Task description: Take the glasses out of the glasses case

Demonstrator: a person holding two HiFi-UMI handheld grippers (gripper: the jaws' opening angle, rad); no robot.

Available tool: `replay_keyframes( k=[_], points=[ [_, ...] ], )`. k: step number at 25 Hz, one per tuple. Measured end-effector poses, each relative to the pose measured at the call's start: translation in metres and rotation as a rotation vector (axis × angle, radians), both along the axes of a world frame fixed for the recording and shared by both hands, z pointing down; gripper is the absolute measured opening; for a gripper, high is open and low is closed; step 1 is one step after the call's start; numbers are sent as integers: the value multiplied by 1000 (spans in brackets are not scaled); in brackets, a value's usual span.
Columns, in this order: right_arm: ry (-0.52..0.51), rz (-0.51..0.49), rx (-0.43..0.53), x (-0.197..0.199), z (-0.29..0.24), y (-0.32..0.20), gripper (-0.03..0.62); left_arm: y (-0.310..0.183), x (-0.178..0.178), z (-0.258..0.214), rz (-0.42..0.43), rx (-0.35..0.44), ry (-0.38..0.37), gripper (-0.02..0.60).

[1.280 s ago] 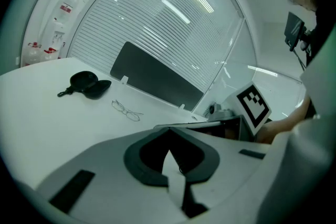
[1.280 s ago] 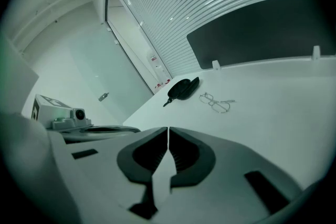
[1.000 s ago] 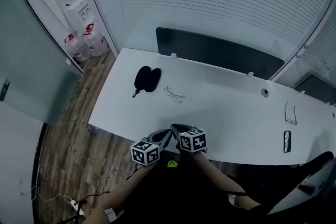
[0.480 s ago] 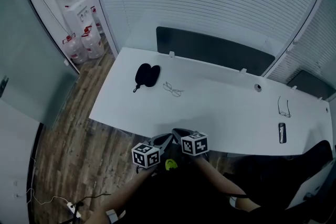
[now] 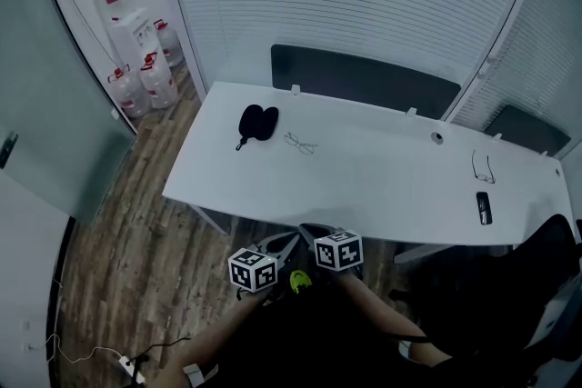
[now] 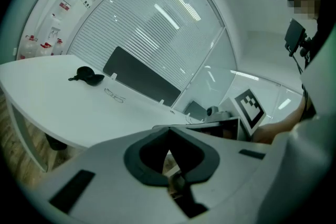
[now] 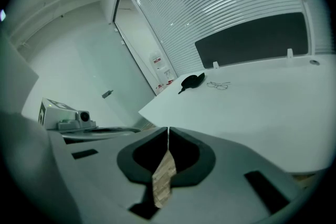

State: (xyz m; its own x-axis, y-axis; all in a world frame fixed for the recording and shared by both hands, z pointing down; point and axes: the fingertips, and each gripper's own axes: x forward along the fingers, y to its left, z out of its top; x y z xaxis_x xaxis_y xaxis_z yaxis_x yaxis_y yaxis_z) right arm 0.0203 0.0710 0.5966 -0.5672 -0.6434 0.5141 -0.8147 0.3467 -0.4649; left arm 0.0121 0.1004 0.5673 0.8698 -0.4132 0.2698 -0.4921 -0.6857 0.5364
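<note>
Well behind the desk [image 5: 382, 186] edge hang left gripper [image 6: 168, 138] and right gripper [image 7: 168, 132], closed.

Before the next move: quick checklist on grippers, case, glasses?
1. Left gripper empty: ok, jaws together, nothing between them.
2. Right gripper empty: ok, jaws together, nothing between them.
3. Case located: ok, on the table, near its far left corner. Open or shut: cannot tell.
4. Glasses out of the case: ok, they lie on the table beside it, apart from it.
5. Grippers close to the case: not ok, both are held off the table's near edge, well short of it.
</note>
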Motion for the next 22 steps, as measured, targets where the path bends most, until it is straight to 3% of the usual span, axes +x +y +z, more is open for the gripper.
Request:
replay_keyframes(
  k=[13, 22],
  points=[
    [29, 78, 44, -32, 9, 108, 17, 106, -34, 13, 49, -33, 42, 6],
    [46, 66, 90, -38, 2, 129, 15, 129, -39, 8, 79, -13, 42, 6]
  ],
)
